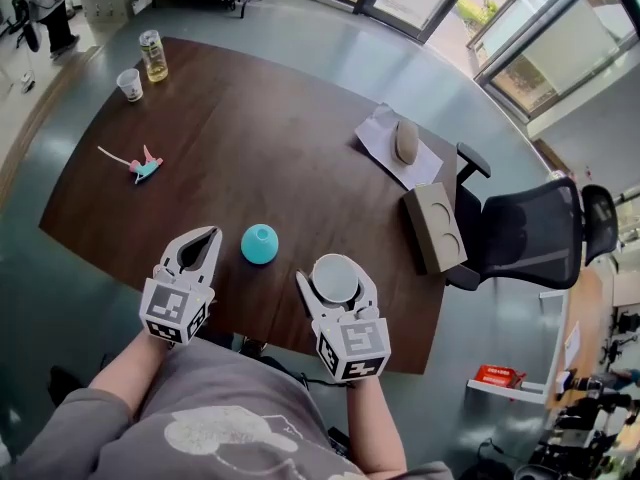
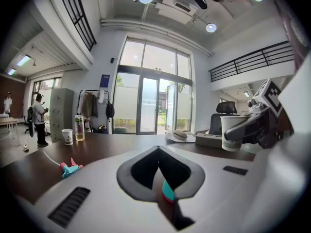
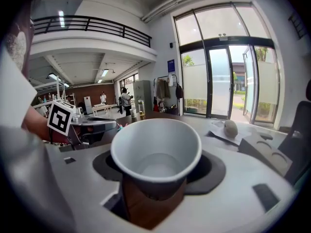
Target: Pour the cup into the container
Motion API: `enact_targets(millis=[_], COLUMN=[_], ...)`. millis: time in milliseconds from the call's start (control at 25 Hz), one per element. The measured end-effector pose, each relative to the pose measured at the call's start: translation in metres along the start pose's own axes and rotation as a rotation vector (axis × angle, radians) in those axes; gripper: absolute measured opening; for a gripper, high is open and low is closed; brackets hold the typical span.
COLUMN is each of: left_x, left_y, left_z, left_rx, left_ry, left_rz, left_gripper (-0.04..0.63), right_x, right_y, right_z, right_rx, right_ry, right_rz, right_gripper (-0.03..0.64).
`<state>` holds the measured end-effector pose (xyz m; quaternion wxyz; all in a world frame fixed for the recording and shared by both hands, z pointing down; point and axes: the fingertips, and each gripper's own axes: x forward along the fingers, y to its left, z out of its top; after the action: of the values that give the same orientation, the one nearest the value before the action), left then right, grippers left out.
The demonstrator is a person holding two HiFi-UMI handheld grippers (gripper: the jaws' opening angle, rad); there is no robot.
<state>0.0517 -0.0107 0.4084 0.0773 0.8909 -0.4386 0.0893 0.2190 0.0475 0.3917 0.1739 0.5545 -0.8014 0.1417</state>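
A white paper cup [image 1: 335,276] stands upright between the jaws of my right gripper [image 1: 335,282], which is shut on it, above the near edge of the dark wooden table [image 1: 260,138]. In the right gripper view the cup [image 3: 156,152] shows a pale inside; I cannot tell whether liquid is in it. A round teal container [image 1: 260,244] sits on the table between the two grippers. My left gripper [image 1: 207,238] hangs left of it, fingertips together and nothing held. Through that gripper's [image 2: 158,152] gap a sliver of the teal container [image 2: 168,192] shows.
At the far left stand a small paper cup [image 1: 130,84] and a glass jar of yellow liquid [image 1: 153,55]. A teal and pink tool [image 1: 145,166] lies at the left. At the right are a paper with an oval object [image 1: 405,140], a cardboard tray [image 1: 435,226] and an office chair [image 1: 530,233].
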Motion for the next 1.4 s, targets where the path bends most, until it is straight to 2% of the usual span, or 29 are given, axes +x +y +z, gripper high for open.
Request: enact_targets(millis=[400, 680, 1080, 1400], left_x=[-0.029, -0.025, -0.027, -0.021], left_y=[0.013, 0.051, 0.115, 0.150], left_z=[0.002, -0.003, -0.005, -0.018], left_rx=[0.003, 0.005, 0.011, 0.031], left_ry=[-0.007, 0.004, 0.014, 0.029], left_rz=[0.095, 0.053, -0.078, -0.138], left_gripper=[0.006, 0.006, 0.006, 0.006], right_x=[0.009, 0.037, 0.116, 0.166], right_y=[0.054, 0.111, 0.179, 0.186], right_z=[0.010, 0.028, 0.051, 0.033], right_rx=[-0.076, -0.097, -0.040, 0.038], right_ry=[-0.030, -0.067, -0.103, -0.097], right_rz=[0.174, 0.210, 0.151, 0.043], right_gripper=[0.301, 0.301, 0.301, 0.301])
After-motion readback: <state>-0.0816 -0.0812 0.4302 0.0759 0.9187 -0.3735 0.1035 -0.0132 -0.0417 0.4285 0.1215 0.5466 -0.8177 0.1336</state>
